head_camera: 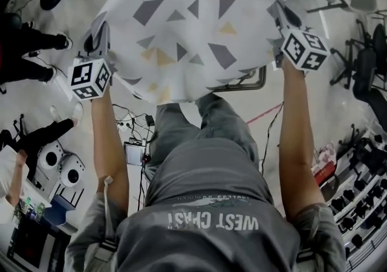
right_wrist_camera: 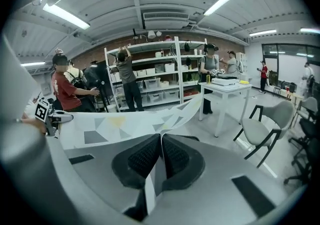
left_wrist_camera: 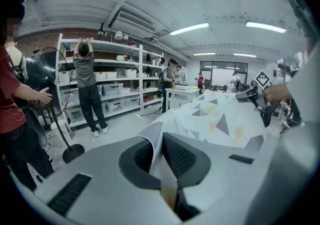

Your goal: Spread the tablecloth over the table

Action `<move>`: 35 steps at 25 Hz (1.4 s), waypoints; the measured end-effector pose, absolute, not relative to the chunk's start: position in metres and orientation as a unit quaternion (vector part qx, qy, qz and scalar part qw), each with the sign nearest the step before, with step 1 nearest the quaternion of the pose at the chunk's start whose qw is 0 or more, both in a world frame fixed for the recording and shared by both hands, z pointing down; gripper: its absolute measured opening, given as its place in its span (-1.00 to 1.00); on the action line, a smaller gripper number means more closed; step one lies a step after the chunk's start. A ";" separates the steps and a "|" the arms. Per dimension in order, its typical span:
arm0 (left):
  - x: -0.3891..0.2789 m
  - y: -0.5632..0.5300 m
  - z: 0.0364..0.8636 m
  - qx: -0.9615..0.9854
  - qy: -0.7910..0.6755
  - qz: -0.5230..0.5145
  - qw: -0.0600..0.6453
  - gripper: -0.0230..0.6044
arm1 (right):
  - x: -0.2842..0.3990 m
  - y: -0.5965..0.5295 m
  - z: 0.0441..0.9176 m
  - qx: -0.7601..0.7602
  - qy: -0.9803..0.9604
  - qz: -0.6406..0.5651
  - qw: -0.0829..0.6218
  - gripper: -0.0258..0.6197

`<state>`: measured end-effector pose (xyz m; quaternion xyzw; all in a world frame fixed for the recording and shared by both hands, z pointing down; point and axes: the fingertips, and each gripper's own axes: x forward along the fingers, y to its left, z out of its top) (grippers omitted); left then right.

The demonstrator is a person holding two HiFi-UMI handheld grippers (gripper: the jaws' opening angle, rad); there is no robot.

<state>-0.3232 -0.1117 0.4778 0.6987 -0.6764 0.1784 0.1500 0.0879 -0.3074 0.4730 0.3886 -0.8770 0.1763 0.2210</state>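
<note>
A white tablecloth (head_camera: 193, 23) printed with grey and yellow triangles is stretched in the air between my two grippers, ahead of my chest. My left gripper (head_camera: 100, 38) is shut on its left corner; in the left gripper view the cloth (left_wrist_camera: 220, 119) runs out from between the pads (left_wrist_camera: 182, 156) toward the other gripper (left_wrist_camera: 250, 94). My right gripper (head_camera: 279, 20) is shut on the right corner, and the cloth (right_wrist_camera: 120, 126) leaves its jaws to the left. The cloth hides whatever lies under it; a metal frame edge (head_camera: 245, 83) shows below its hem.
People stand around: two at my left (head_camera: 30, 53), one at the shelving (left_wrist_camera: 87, 89), others by a white table (right_wrist_camera: 225, 94). A standing fan (left_wrist_camera: 47, 104), chairs (right_wrist_camera: 265, 129), cables and boxes on the floor (head_camera: 136, 144) and equipment at the right (head_camera: 357, 204) surround me.
</note>
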 end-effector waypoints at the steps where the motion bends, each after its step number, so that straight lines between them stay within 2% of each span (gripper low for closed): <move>1: -0.325 -0.111 0.486 0.697 -0.676 0.182 0.156 -0.92 | 0.088 -0.309 0.481 0.388 -0.875 0.181 0.227 -0.87; 12: -0.351 -0.110 0.581 0.668 -0.677 0.214 0.223 -0.91 | 0.089 -0.329 0.565 0.387 -0.848 0.215 0.291 -0.86; 21: -0.403 -0.096 0.670 0.600 -0.700 0.152 0.356 -0.89 | 0.126 -0.340 0.616 0.415 -0.812 0.246 0.329 -0.84; 24: -0.406 -0.099 0.685 0.597 -0.697 0.183 0.353 -0.89 | 0.132 -0.338 0.622 0.425 -0.804 0.245 0.336 -0.84; 26: -0.401 -0.106 0.672 0.607 -0.699 0.216 0.311 -0.89 | 0.136 -0.335 0.622 0.433 -0.799 0.243 0.338 -0.85; 28: -0.383 -0.118 0.633 0.630 -0.698 0.257 0.225 -0.90 | 0.139 -0.333 0.620 0.438 -0.797 0.243 0.337 -0.85; 33: -0.264 -0.135 0.506 0.690 -0.619 0.364 -0.089 -0.92 | 0.141 -0.333 0.624 0.452 -0.792 0.247 0.327 -0.86; 35: -0.247 -0.128 0.502 0.690 -0.605 0.377 -0.123 -0.92 | 0.142 -0.331 0.628 0.456 -0.788 0.248 0.330 -0.86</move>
